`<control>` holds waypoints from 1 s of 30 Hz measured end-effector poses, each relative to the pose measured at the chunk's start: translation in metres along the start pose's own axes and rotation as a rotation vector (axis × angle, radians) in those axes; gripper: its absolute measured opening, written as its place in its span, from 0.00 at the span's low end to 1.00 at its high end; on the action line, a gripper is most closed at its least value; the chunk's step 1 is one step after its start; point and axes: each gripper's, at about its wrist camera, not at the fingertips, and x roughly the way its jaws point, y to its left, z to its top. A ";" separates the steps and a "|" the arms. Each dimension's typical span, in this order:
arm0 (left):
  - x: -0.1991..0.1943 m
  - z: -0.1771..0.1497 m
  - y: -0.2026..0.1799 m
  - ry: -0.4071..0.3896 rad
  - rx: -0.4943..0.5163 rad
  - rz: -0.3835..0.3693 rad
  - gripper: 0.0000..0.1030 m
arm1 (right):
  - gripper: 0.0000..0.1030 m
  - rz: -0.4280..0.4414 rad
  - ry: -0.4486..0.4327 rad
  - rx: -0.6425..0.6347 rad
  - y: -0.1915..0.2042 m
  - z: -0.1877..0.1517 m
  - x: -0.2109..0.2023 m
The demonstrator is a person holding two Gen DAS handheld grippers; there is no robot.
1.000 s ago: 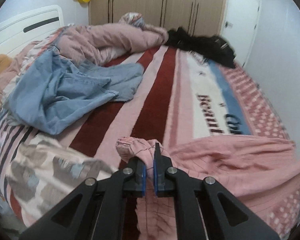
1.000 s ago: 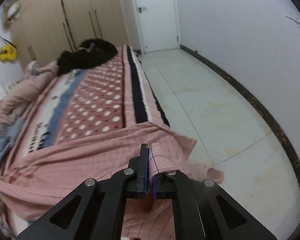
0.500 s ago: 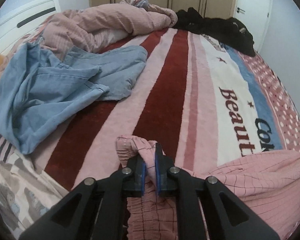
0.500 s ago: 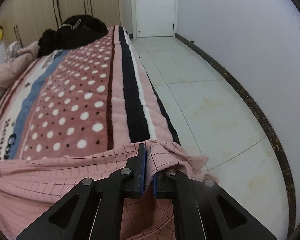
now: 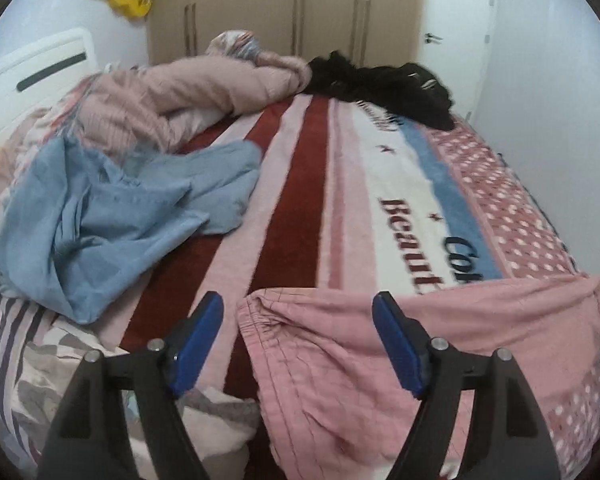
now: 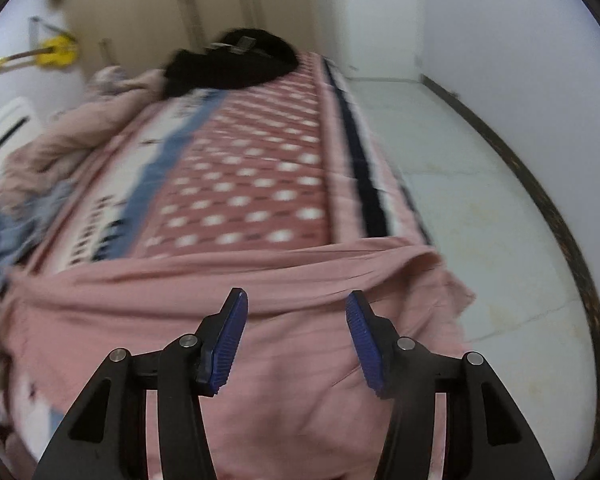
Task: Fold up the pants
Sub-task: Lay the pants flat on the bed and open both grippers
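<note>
The pink pants (image 5: 420, 344) are spread across the near end of the bed (image 5: 300, 200), the waistband by the left hand-held gripper (image 5: 298, 340) and the leg ends draped over the bed's edge below the right hand-held gripper (image 6: 296, 332). Both sets of fingers are held wide apart, with nothing gripped. Before the fold is made, the cloth should be smoothed flat and the overhanging end drawn back onto the bed, so that edges can be matched evenly.

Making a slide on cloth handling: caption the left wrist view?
Open left gripper hovers over pink pants spread across the striped blanket.
</note>
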 end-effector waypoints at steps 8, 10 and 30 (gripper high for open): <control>0.007 -0.031 -0.079 0.081 0.174 -0.159 0.71 | 0.15 0.255 0.068 -0.188 0.113 -0.028 0.014; 0.025 -0.041 -0.101 0.121 0.220 -0.173 0.71 | 0.14 0.282 0.100 -0.214 0.133 -0.032 0.030; 0.160 0.011 -0.127 0.154 0.180 -0.016 0.72 | 0.08 0.054 0.135 -0.140 0.107 0.041 0.156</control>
